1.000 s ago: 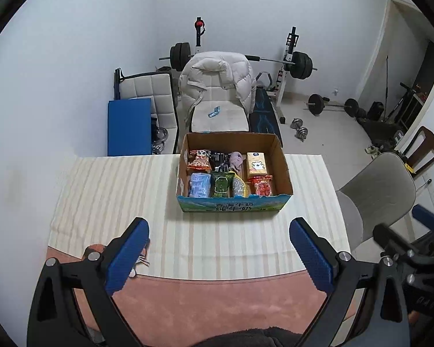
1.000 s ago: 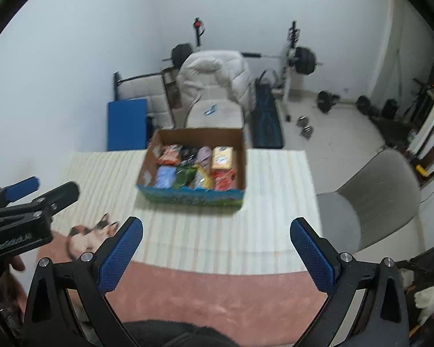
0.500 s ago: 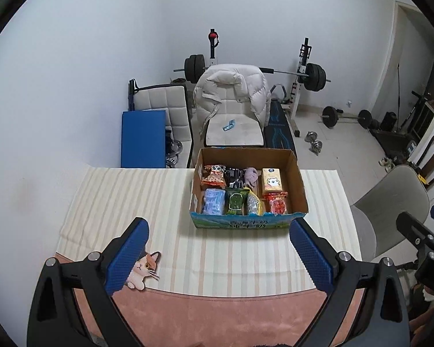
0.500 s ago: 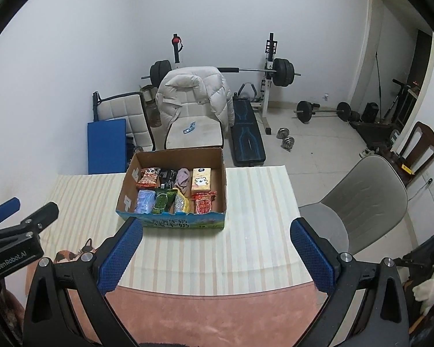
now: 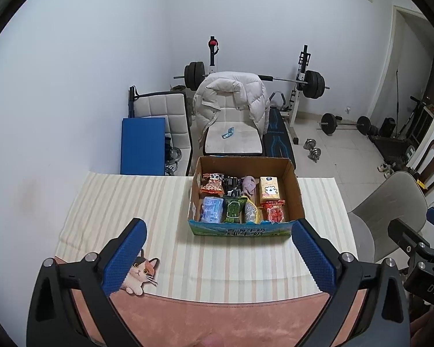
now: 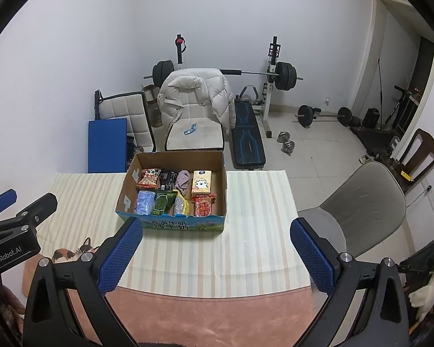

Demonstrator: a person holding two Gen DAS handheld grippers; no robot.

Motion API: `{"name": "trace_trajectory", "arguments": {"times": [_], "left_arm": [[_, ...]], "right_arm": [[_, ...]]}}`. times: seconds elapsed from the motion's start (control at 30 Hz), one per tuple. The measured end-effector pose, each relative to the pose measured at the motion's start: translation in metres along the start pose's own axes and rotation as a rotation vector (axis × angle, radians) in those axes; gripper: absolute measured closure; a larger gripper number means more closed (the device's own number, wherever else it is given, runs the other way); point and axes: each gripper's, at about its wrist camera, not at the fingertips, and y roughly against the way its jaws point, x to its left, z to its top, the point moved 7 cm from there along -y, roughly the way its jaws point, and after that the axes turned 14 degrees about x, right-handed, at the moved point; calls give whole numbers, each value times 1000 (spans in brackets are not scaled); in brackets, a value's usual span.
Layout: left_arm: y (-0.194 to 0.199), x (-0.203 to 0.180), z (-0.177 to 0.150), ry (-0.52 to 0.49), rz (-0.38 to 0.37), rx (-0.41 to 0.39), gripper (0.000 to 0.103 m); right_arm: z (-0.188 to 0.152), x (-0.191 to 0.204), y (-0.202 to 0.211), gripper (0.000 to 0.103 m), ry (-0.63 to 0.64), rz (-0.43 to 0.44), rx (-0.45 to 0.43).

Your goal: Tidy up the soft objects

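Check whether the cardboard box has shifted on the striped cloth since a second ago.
No. The cardboard box sits at the striped cloth's far edge, right of centre, as before.

Both wrist views look down, high, sharing the box (image 5: 246,232); left camera seemingly leftward.

A spare room in a home, used partly as a gym. A barbell on a rack (image 5: 299,84) stands against the white back wall, with a padded bench (image 6: 247,137) under it, a second barbell (image 5: 345,123) and 2 dumbbells (image 6: 286,141) lying on the tiled floor. A white puffer jacket (image 5: 231,95) hangs over a cushioned chair. In front, the worktop (image 5: 124,202) carries a striped cloth and a cardboard box (image 5: 240,231) of snack packets. A grey chair (image 6: 361,211) sits beside it, and an open doorway (image 6: 402,66) shows at the right.
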Motion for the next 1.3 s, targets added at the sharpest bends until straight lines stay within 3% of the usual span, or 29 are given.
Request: {"name": "trace_trajectory", "arguments": {"times": [1.3], "left_arm": [[5, -4, 0, 10, -5, 5, 0]], "right_arm": [[8, -6, 12, 0, 9, -15, -23]]}}
